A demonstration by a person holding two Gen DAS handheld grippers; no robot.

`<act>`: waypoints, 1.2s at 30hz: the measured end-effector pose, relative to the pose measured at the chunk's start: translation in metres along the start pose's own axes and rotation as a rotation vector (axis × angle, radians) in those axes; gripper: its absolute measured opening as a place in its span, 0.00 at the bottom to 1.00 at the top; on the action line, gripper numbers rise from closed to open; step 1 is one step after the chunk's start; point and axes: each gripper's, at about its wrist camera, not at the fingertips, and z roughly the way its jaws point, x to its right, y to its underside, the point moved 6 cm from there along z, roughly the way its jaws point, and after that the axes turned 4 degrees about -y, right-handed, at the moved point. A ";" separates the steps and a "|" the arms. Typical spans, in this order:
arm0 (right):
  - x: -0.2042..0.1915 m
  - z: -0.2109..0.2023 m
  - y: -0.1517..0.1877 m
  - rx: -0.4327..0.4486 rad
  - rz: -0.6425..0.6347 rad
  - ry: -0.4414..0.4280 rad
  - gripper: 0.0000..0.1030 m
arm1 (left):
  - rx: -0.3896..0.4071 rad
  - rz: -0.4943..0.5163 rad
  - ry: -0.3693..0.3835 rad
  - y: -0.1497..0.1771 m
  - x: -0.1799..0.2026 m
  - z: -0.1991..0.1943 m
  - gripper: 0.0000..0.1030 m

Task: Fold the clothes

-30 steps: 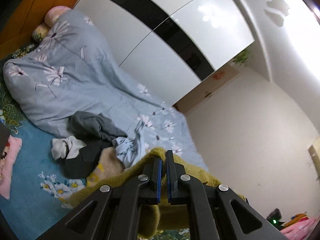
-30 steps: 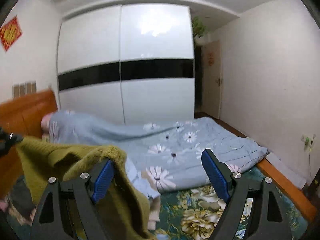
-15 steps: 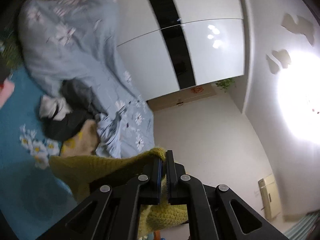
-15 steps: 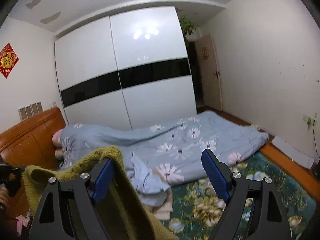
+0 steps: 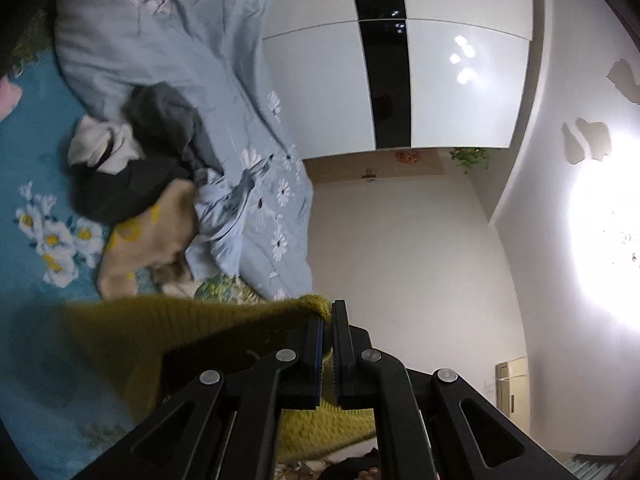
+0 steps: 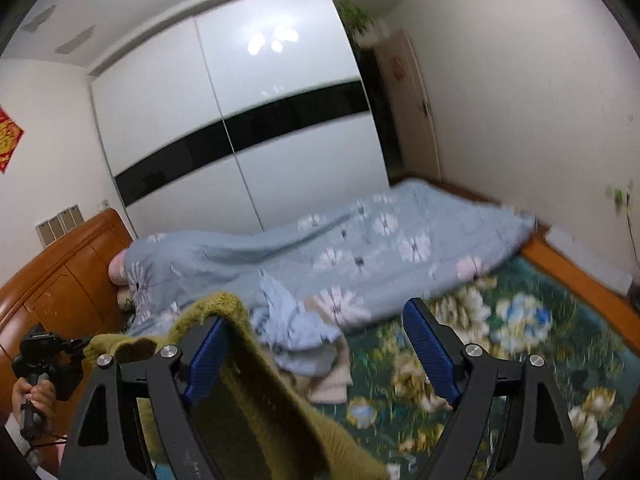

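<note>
An olive-green knitted garment (image 5: 180,328) hangs in the air, stretched between my two grippers. My left gripper (image 5: 328,316) is shut on one edge of it, with knit bunched at the fingertips. In the right wrist view the same garment (image 6: 272,400) drapes over the left finger (image 6: 206,346) of my right gripper (image 6: 316,340), whose jaws stand wide apart with nothing clamped. The left gripper (image 6: 82,346) shows there at the far left, held by a hand (image 6: 32,396). A pile of other clothes (image 5: 132,168) lies on the bed: dark grey, white, black and beige pieces.
A light blue floral quilt (image 6: 360,248) covers the far side of the bed. The floral sheet (image 6: 500,340) shows in front of it. A wooden headboard (image 6: 60,280) is on the left. A white wardrobe (image 6: 260,120) with a black band stands behind.
Both grippers have risen and tilted, lifting the olive garment higher above the bed. The left gripper stays shut on it and the right stays open.
</note>
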 end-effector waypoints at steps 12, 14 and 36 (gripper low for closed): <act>0.062 0.035 0.118 -0.295 0.173 0.057 0.83 | -0.191 -0.211 -0.405 0.093 -0.159 0.016 0.04; 0.068 0.040 0.111 -0.292 0.165 0.072 0.83 | -0.170 -0.221 -0.414 0.086 -0.160 0.011 0.04; -0.003 0.110 0.339 -1.041 0.166 -0.111 0.83 | -0.140 -0.300 -0.722 0.034 -0.256 0.004 0.05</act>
